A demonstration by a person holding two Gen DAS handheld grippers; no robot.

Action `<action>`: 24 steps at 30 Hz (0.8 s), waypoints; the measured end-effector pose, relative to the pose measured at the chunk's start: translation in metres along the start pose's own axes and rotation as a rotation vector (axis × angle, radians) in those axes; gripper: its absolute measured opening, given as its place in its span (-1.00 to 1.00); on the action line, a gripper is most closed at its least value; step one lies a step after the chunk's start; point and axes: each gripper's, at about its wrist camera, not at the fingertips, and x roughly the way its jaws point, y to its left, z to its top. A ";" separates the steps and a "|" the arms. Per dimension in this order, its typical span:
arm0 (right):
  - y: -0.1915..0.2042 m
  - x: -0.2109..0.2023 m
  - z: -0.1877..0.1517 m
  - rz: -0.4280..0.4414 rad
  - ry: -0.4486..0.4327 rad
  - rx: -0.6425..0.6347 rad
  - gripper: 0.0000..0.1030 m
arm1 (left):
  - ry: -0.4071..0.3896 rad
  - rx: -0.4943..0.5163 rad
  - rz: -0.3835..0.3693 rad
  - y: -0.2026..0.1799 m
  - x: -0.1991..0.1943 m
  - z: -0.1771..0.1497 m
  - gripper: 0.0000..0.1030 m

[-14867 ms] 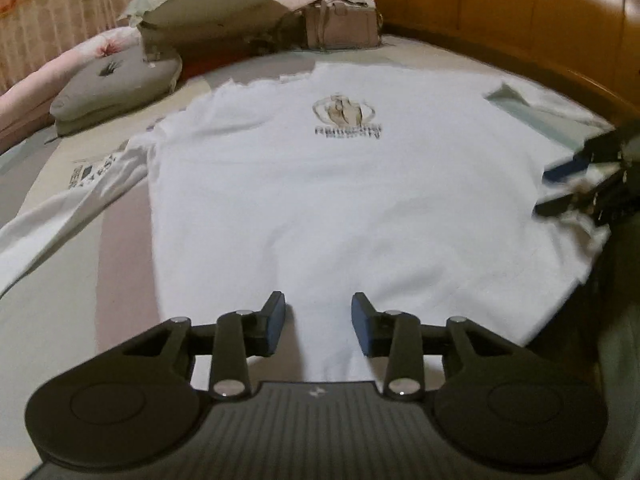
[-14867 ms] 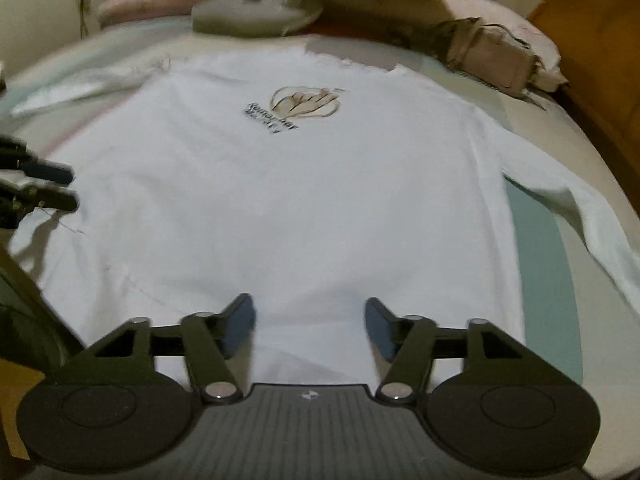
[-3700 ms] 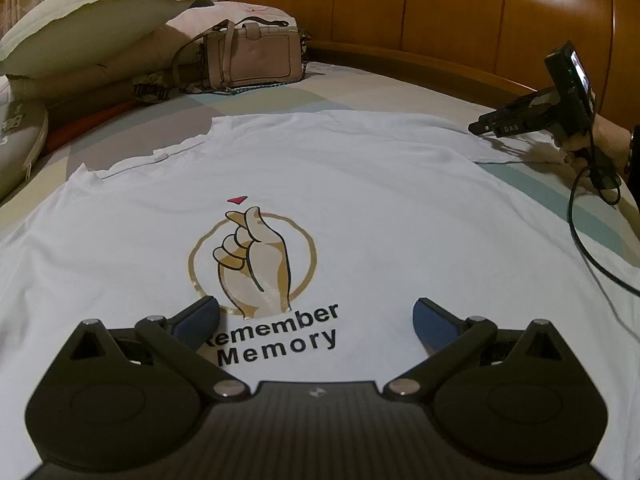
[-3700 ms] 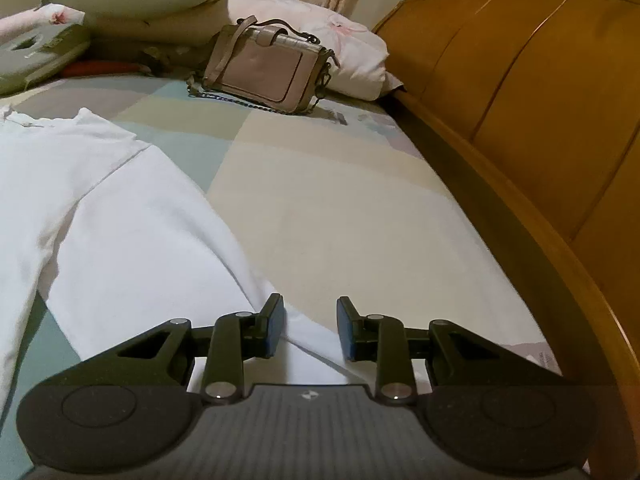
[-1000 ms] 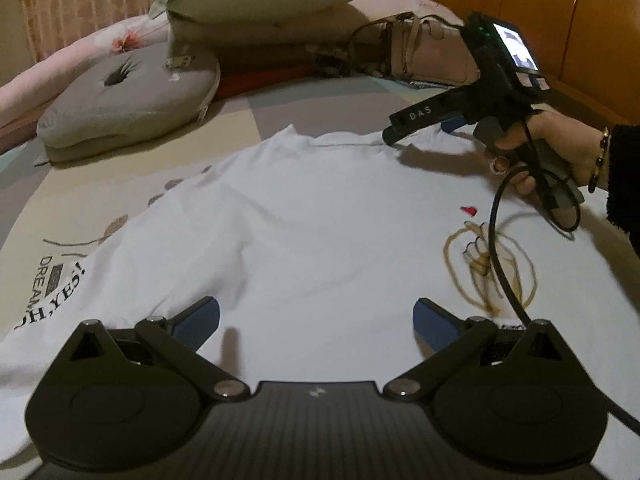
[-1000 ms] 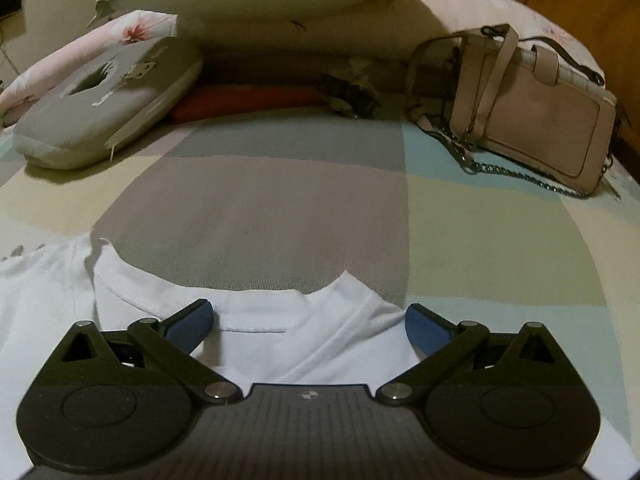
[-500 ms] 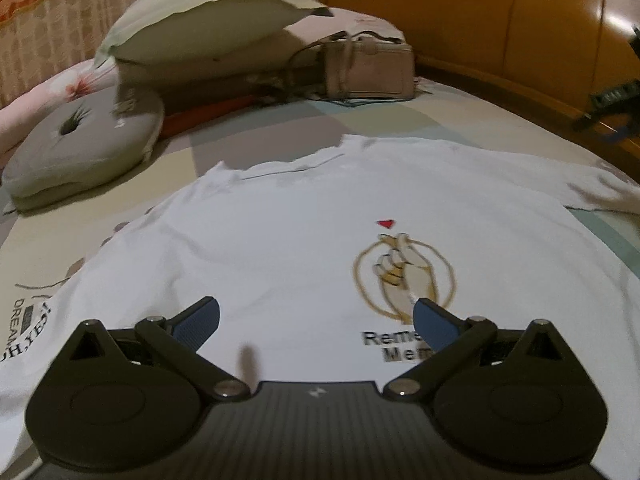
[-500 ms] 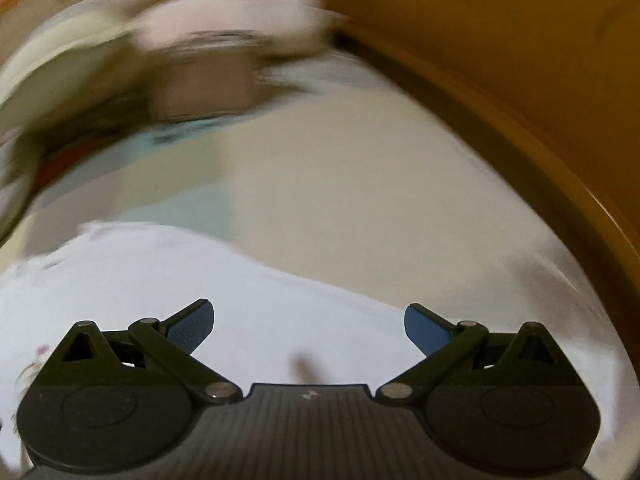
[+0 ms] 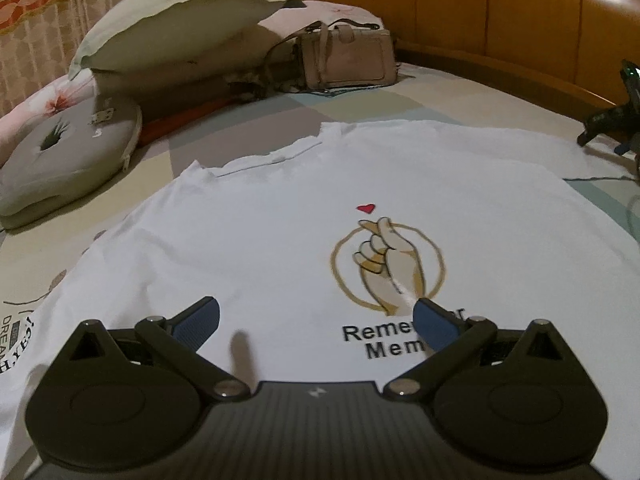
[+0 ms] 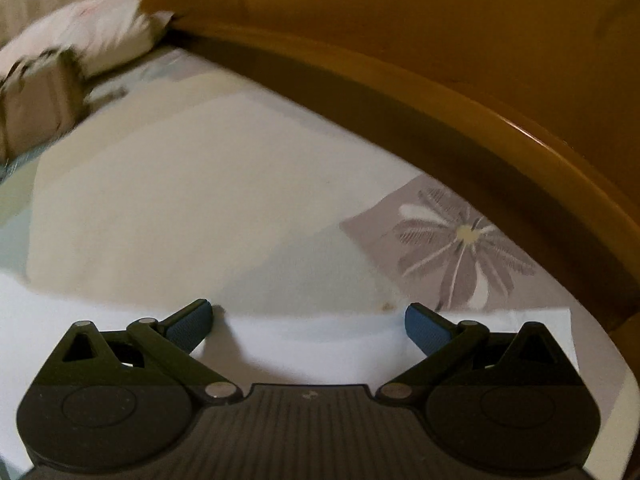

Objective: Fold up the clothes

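A white long-sleeved T-shirt [image 9: 256, 236] lies flat on the bed, print side up, with a finger-heart picture [image 9: 386, 264] and the words "Remember Memory". My left gripper [image 9: 316, 322] hovers open over the chest, its blue pads wide apart and holding nothing. In the right wrist view a white sleeve [image 10: 320, 344] stretches across the sheet, its cuff end at the right. My right gripper [image 10: 307, 324] is open just above that sleeve, with nothing between its fingers. The right gripper also shows at the far right of the left wrist view [image 9: 612, 126], near the sleeve's end.
A beige handbag [image 9: 346, 60], a big pillow [image 9: 180, 36] and a grey cushion [image 9: 68, 152] sit beyond the collar. The wooden bed frame [image 10: 460, 92] curves along the right side. The patchwork sheet has a flower patch [image 10: 460, 240].
My right gripper has swung from the collar out to the sleeve end by the bed frame. My left gripper stayed open over the chest, shifting only slightly.
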 end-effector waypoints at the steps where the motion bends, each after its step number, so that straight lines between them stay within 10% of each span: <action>1: -0.005 0.003 0.004 -0.018 0.002 0.022 1.00 | 0.002 -0.004 0.002 0.001 0.001 0.000 0.98; 13: -0.025 -0.040 -0.020 0.031 0.079 0.020 1.00 | 0.003 0.032 -0.005 -0.006 0.000 -0.002 0.98; 24: -0.053 -0.046 -0.002 0.105 -0.022 0.055 1.00 | 0.012 0.038 -0.002 -0.007 0.002 -0.004 0.98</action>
